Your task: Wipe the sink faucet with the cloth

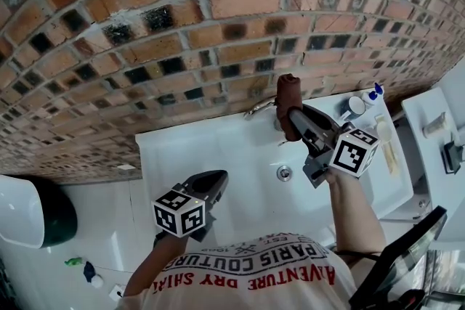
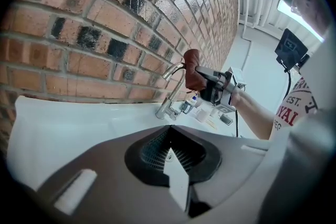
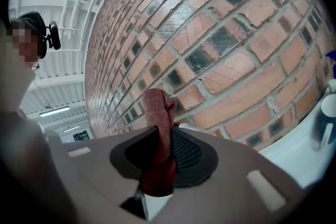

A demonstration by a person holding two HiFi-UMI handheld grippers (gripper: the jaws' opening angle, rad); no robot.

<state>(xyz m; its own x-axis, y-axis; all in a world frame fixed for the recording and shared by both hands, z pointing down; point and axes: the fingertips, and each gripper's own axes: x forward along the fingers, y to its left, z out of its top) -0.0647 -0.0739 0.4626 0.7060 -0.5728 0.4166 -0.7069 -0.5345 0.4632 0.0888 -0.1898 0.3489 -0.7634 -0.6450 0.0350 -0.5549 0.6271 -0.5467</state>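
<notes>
Red-brown brick wall (image 1: 218, 25) fills the top, with a white sink (image 1: 182, 149) mounted under it. There's glossy white floor (image 1: 109, 221) at 8 o'clock and small bottles (image 1: 356, 107) on the sink ledge at 3 o'clock. Right gripper (image 1: 299, 121) is at 1 o'clock of the drain (image 1: 285, 173), clenched on the rust-red cloth (image 1: 288, 102), which stands up out of the jaws against the arch of the chrome faucet (image 1: 260, 108) at the back rim. Left gripper (image 1: 212, 185) hangs at 7 o'clock over the sink's front edge, jaws closed together with nothing in them.
</notes>
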